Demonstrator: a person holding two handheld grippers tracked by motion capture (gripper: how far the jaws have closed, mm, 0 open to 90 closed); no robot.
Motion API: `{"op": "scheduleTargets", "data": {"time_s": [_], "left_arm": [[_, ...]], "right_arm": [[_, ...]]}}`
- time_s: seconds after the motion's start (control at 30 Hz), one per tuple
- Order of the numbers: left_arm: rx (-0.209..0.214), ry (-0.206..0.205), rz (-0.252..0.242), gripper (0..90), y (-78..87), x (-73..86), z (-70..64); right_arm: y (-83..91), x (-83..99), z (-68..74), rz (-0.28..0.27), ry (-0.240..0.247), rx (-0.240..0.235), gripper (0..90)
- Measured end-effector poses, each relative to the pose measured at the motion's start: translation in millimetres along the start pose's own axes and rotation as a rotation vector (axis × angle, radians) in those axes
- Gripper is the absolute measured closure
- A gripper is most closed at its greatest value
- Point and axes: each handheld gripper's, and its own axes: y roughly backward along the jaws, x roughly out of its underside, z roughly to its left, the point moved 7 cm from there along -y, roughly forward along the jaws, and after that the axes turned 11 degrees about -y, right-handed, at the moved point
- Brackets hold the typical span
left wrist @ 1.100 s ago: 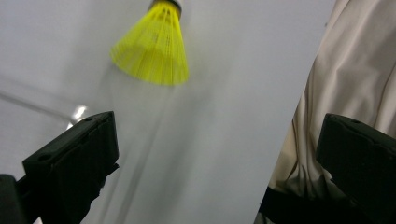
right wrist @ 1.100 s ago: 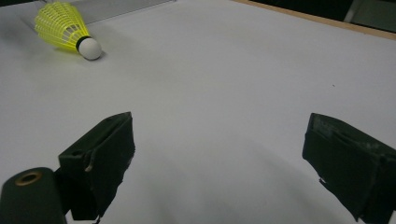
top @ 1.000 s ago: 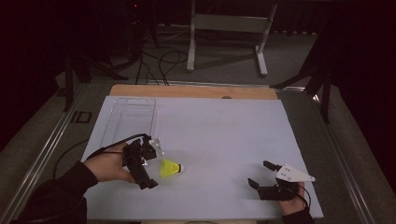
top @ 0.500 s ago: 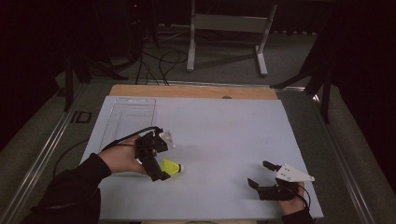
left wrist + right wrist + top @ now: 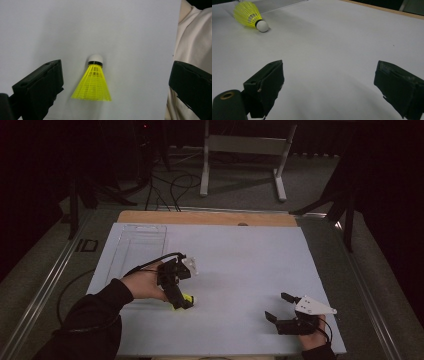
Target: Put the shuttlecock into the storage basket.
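Observation:
A yellow shuttlecock (image 5: pixel 188 298) with a white cork tip lies on its side on the white table (image 5: pixel 240 260), left of the middle. My left gripper (image 5: pixel 182 301) points down over it and hides most of it from above. In the left gripper view the shuttlecock (image 5: pixel 93 82) lies between the wide-apart jaws of the left gripper (image 5: pixel 115 77), which is open and not touching it. My right gripper (image 5: pixel 278 306) rests open near the front right edge with nothing in it. The right gripper view has the open right gripper (image 5: pixel 329 75) low over the table and the shuttlecock (image 5: pixel 249 16) far off.
A clear plastic tray (image 5: pixel 137 247) lies at the table's back left, behind my left hand. A wooden strip (image 5: pixel 210 218) runs along the far edge. Beyond it on the floor stand a metal frame (image 5: pixel 242 147) and cables (image 5: pixel 172 182).
My left hand has moved right and tipped its gripper down over the shuttlecock, which now sits between the jaws. The shuttlecock and the right gripper have not moved.

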Motion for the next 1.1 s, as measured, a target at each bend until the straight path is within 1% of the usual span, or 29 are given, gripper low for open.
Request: {"op": "scheduleTargets", "data": {"time_s": [0.03,0.07,0.1,0.13,0.17,0.23,0.3,0.33,0.37,0.4,0.43,0.5,0.57,0.6,0.63,0.7,0.73,0.77,0.8,0.83,0.87,0.93,0.97,1.03,1.07,1.1], "left_arm": [[0.007,0.000,-0.001,0.3,-2.5,-0.5,0.7],[-0.001,-0.006,0.008,0.3,-4.8,-0.4,2.3],[-0.004,-0.009,0.007,0.3,-7.1,-0.7,3.9],[0.007,-0.006,0.005,0.3,-9.4,-0.7,4.3],[-0.005,-0.009,0.004,0.3,-11.5,-0.7,6.6],[0.001,-0.007,-0.001,0.8,-15.4,-0.9,8.6],[0.006,-0.004,0.009,0.9,-19.8,-0.1,10.6],[0.003,-0.011,0.012,0.9,-21.9,0.2,12.2],[0.010,-0.004,0.017,1.0,-24.1,0.5,12.5],[0.007,-0.019,0.028,1.7,-26.2,1.1,13.5],[0.008,-0.010,0.026,1.8,-28.6,0.8,13.3],[0.013,-0.027,0.036,3.7,-33.1,1.4,13.5],[0.019,-0.040,0.032,5.9,-37.2,1.6,13.7],[0.016,-0.041,0.037,6.8,-39.1,1.8,14.4],[0.025,-0.042,0.043,7.6,-41.2,2.3,14.3],[0.029,-0.046,0.047,9.0,-45.6,2.2,14.2],[0.041,-0.042,0.057,10.1,-48.3,2.6,13.2],[0.039,-0.047,0.067,10.9,-50.5,3.1,13.4],[0.041,-0.043,0.073,13.0,-52.9,3.3,13.1],[0.051,-0.049,0.087,14.9,-55.2,4.2,13.1],[0.044,-0.046,0.100,15.0,-57.7,4.8,13.9],[0.056,-0.039,0.120,19.0,-62.0,6.5,14.0],[0.043,-0.035,0.128,19.4,-63.8,6.7,15.2],[0.056,-0.042,0.143,23.7,-66.9,7.4,14.6],[0.045,-0.037,0.149,24.7,-68.4,7.3,15.6],[0.045,-0.040,0.156,26.2,-69.6,7.5,16.0]], "right_arm": [[0.0,0.0,0.1,0.000,0.000,0.000,9.3],[0.0,0.0,0.2,0.000,0.002,-0.001,9.2],[0.1,0.0,0.2,-0.001,0.001,-0.002,9.3],[0.1,0.0,0.3,0.000,0.000,-0.002,9.2],[0.1,0.1,0.2,0.000,0.000,-0.002,9.2],[0.0,0.1,0.2,0.000,-0.001,-0.002,9.2],[0.0,0.1,0.2,0.000,-0.002,-0.003,9.2],[0.0,0.1,0.0,0.000,-0.001,-0.002,9.2],[0.0,0.2,-0.1,0.001,-0.003,-0.003,9.2],[-0.2,0.2,-0.1,0.000,-0.002,-0.003,9.2],[-0.2,0.3,-0.1,0.001,-0.002,-0.004,9.3],[-0.2,0.4,0.1,0.002,-0.001,-0.006,9.2],[-0.4,0.4,0.3,0.002,-0.005,-0.009,9.2],[-0.6,0.5,0.3,0.003,-0.006,-0.008,9.2],[-0.6,0.6,0.4,0.004,-0.005,-0.009,9.3],[-0.6,0.8,0.6,0.005,-0.004,-0.010,9.2],[-0.4,0.6,0.7,0.004,-0.003,-0.010,9.2],[-0.3,0.6,0.7,0.003,-0.003,-0.011,9.2],[-0.2,0.5,0.6,0.003,-0.003,-0.013,9.2],[-0.2,0.6,0.6,0.003,-0.003,-0.012,9.2],[-0.3,0.7,0.7,0.004,-0.004,-0.012,9.2],[-0.5,0.8,0.8,0.005,-0.005,-0.013,9.2],[-0.6,0.9,0.9,0.006,-0.005,-0.014,9.2],[-0.6,0.9,0.9,0.005,-0.004,-0.014,9.2],[-0.5,0.9,0.8,0.005,-0.005,-0.014,9.2],[-0.5,0.9,0.8,0.006,-0.004,-0.013,9.3]]}}
